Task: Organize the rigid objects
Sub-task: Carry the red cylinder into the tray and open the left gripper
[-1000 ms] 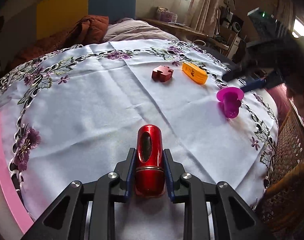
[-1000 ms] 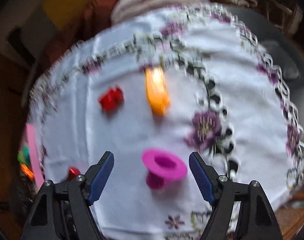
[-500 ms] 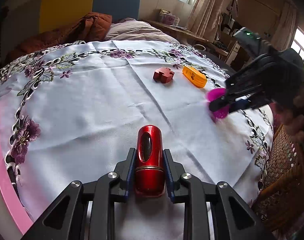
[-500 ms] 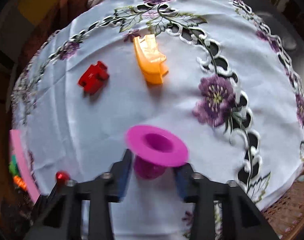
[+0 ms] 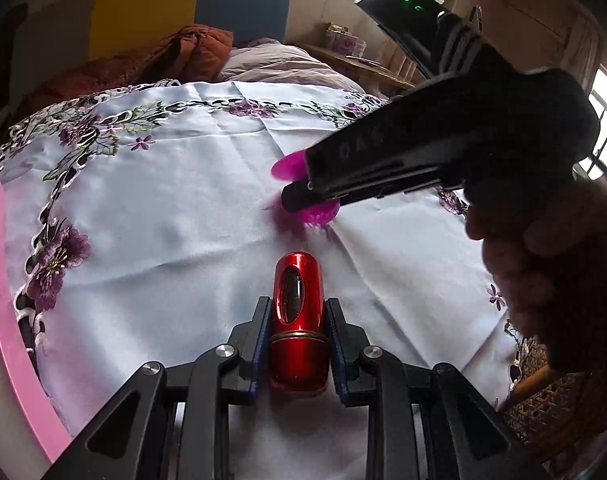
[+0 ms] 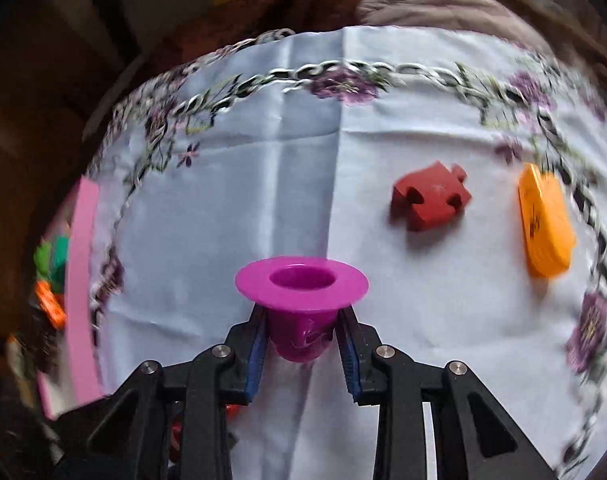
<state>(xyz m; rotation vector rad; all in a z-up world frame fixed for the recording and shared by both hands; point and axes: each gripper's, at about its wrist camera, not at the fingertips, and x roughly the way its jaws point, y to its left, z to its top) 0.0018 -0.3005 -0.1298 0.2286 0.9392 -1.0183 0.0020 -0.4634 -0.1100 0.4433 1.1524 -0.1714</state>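
Out over the middle of the worktop (image 6: 231, 184), the right tongs (image 6: 302, 334) have just closed on the magenta cup (image 6: 301, 304) and carried it in from the edge, while the left tongs (image 5: 297, 340) hold the red cylinder (image 5: 298, 320), so both pieces look ready for placing.

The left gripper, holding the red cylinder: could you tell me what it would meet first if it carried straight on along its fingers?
Probably the white tablecloth, just short of the magenta cup held in the right gripper; depth is unclear.

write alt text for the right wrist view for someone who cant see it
The right claw grips a magenta plastic flanged cup by its body, above a white cloth embroidered with purple flowers. A dark red jigsaw-shaped block and an orange oblong plastic piece lie on the cloth to the right, with a pink edge at the left.
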